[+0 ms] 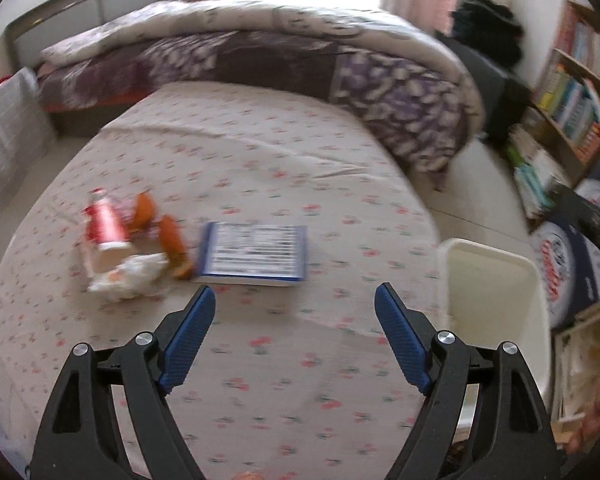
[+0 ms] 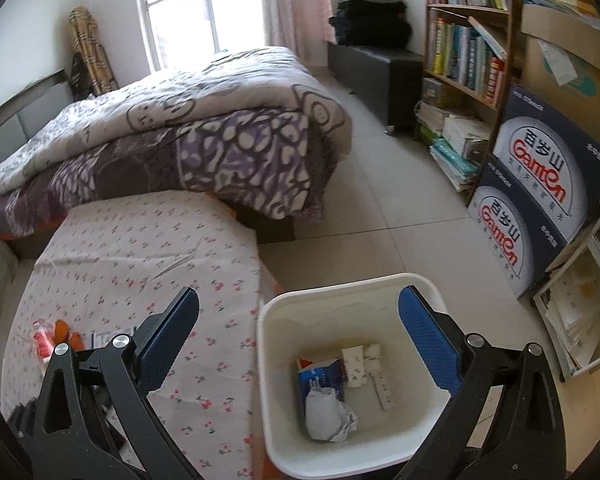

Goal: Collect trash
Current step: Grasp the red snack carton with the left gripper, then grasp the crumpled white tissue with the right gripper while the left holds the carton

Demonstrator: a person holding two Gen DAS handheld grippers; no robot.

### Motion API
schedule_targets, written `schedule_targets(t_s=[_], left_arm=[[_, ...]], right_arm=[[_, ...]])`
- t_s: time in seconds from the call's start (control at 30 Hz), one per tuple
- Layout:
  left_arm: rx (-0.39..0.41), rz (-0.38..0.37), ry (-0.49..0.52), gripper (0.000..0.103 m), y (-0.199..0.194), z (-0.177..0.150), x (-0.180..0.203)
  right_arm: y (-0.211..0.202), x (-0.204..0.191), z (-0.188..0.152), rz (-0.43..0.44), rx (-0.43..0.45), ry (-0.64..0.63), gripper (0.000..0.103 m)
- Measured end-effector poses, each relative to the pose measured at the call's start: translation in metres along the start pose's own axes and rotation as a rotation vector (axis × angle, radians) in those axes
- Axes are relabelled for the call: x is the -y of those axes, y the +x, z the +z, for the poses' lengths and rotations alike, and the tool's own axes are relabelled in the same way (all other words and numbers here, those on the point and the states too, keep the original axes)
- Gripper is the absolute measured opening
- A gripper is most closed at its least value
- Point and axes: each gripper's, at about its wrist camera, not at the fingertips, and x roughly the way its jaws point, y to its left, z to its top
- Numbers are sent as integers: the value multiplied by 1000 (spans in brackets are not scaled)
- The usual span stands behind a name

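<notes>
Gaping wide and empty, the left gripper (image 1: 295, 300) hangs over the floral tablecloth (image 1: 260, 168); a blurred trash pile (image 1: 132, 248) lies up-left of its tips beside a blue booklet (image 1: 256, 254). At lower centre of the other view, the right gripper (image 2: 300, 304), equally spread and holding nothing, frames the white bin (image 2: 272, 360), crumpled paper (image 2: 330, 414) and wrappers (image 2: 360, 360) inside.
</notes>
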Motion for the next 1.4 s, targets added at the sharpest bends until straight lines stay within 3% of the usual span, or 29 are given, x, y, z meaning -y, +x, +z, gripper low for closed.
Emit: schedule_targets(t_s=[0.27, 0.4, 0.63, 0.7, 0.83, 0.97, 1.17, 1.4], left_arm=[[-67, 163, -205, 80, 24, 30, -95], [-85, 274, -222, 80, 37, 44, -134], [-223, 162, -442, 80, 78, 46, -203], [-263, 99, -467, 80, 87, 46, -210], [-294, 41, -459, 78, 97, 41, -212], [-282, -35, -487, 53, 100, 36, -220], [-229, -48, -476, 49, 76, 31, -232], [-122, 5, -461, 49, 23, 31, -256]], right_arm=[[10, -40, -9, 47, -49, -55, 96], [16, -60, -14, 67, -76, -91, 96], [32, -109, -30, 150, -141, -204, 96], [33, -124, -37, 188, -150, -242, 96], [36, -156, -51, 247, -175, -322, 96], [45, -184, -67, 334, -238, -364, 96], [44, -223, -88, 449, -255, -466, 96], [39, -264, -111, 535, -282, -522, 96]])
